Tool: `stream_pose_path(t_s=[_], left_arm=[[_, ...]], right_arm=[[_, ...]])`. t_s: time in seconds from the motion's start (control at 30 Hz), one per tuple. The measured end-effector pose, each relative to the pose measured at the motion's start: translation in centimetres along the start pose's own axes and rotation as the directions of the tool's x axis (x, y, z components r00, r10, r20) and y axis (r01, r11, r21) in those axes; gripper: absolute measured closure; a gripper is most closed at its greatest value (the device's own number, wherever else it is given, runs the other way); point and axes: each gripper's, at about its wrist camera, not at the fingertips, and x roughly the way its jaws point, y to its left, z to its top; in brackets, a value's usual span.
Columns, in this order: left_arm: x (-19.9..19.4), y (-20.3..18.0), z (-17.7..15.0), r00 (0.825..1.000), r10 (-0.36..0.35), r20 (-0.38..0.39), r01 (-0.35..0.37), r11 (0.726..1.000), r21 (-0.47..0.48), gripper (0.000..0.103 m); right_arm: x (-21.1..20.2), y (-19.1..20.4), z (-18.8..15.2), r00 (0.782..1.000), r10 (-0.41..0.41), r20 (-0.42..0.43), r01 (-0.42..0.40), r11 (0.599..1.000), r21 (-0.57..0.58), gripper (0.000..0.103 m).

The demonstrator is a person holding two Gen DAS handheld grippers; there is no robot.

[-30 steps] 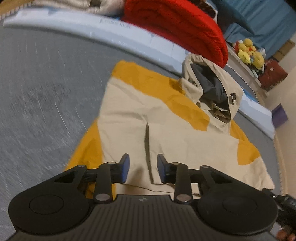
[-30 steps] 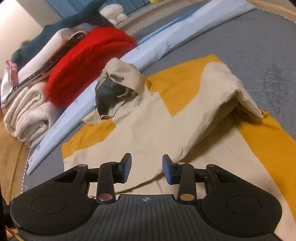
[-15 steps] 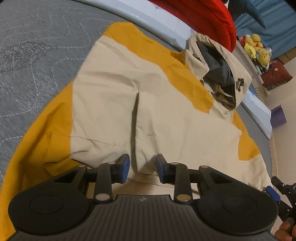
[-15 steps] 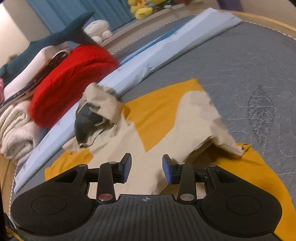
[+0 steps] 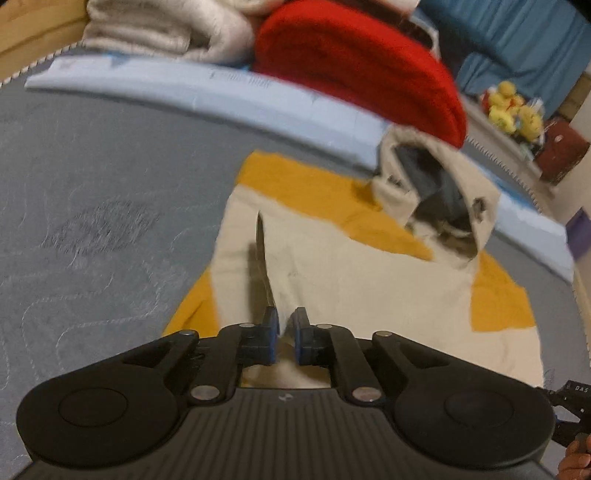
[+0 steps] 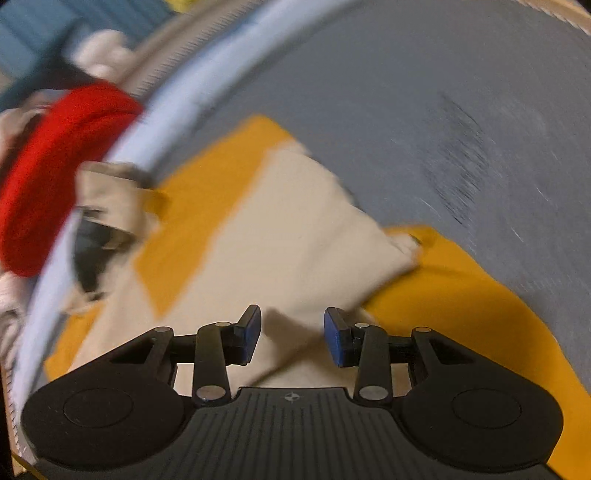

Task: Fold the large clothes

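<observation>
- Beige and mustard-yellow cloth makes up the hooded jacket point(image 5: 354, 280), spread on a grey quilted mattress point(image 5: 92, 221) with its hood point(image 5: 436, 188) at the far end — the hood gapes open and shows a dark grey lining.
- Yellow panels run across the shoulders and down the sides; the body between them is beige, with a raised crease running from the near hem toward the shoulder.
- In the right wrist view the jacket point(image 6: 280, 236) is blurred, with one beige flap folded over the body so that its corner points toward the yellow sleeve point(image 6: 461, 295).
- The left gripper point(image 5: 285, 334) sits at the near hem, its blue pads drawn close together on a ridge of beige cloth — pinching the jacket.
- The right gripper point(image 6: 291, 334) hovers over the near beige part, its fingers spread wide with cloth showing between them but not clamped.
- Beyond the hood lie a pale blue folded sheet point(image 5: 221, 96), a red blanket point(image 5: 354, 62) and a cream towel point(image 5: 166, 29).
</observation>
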Motion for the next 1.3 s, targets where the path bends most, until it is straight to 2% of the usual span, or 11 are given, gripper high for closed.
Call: stream_pose_path(t_s=[0.07,0.23,0.4,0.5,0.57,0.8,0.87,0.97,1.07,1.17,1.3], left_arm=[[0.2,0.7,0.2,1.000,0.013,0.001,-0.013,1.000,-0.016,0.094],[1.6,1.8,0.6,0.998,-0.030,-0.046,0.027,0.998,-0.065,0.062],[4.0,3.8,0.0,0.987,-0.090,-0.136,0.063,0.980,-0.191,0.062],[4.8,3.8,-0.4,0.984,-0.100,-0.148,0.070,0.979,-0.194,0.066],[4.8,3.7,-0.4,0.987,-0.089,-0.131,0.063,0.981,-0.185,0.099],[2.8,2.3,0.2,0.998,0.001,-0.057,-0.005,0.997,-0.080,0.100],[3.7,2.5,-0.2,0.992,0.065,-0.107,-0.073,0.995,-0.072,0.092],[2.1,1.4,0.0,0.989,0.147,0.025,-0.147,0.989,0.014,0.092],[0.6,0.4,0.4,0.994,0.052,0.096,-0.056,0.998,0.041,0.092],[1.8,0.0,-0.1,0.999,-0.042,0.020,0.042,0.999,0.024,0.090],[4.8,0.4,-1.4,0.988,-0.014,-0.151,0.017,1.000,0.018,0.077]], right_arm=[[0.7,-0.9,0.0,0.999,-0.026,-0.024,0.027,0.998,0.058,0.062],[1.2,-1.6,0.2,1.000,0.018,-0.024,-0.015,0.989,0.145,0.060],[2.1,-2.3,0.5,0.999,0.015,-0.047,-0.005,0.981,0.196,0.071],[1.9,-1.8,0.1,1.000,0.007,-0.020,-0.004,0.986,0.169,0.092],[1.6,-1.5,0.0,1.000,-0.003,-0.004,0.004,0.987,0.161,0.100],[0.9,-0.7,-1.0,0.998,-0.064,-0.026,0.067,0.990,0.128,0.095],[1.0,-1.0,-1.0,0.994,-0.109,-0.031,0.112,0.987,0.117,0.076],[-0.7,-0.2,-0.6,0.983,-0.172,0.071,0.167,0.983,0.077,0.066],[-3.2,1.3,-0.4,0.962,-0.153,0.226,0.155,0.988,0.011,0.066],[-3.6,2.3,0.2,0.961,-0.024,0.277,0.041,0.997,-0.058,0.066],[0.3,1.7,0.8,0.993,0.074,0.089,-0.070,0.996,-0.048,0.064]])
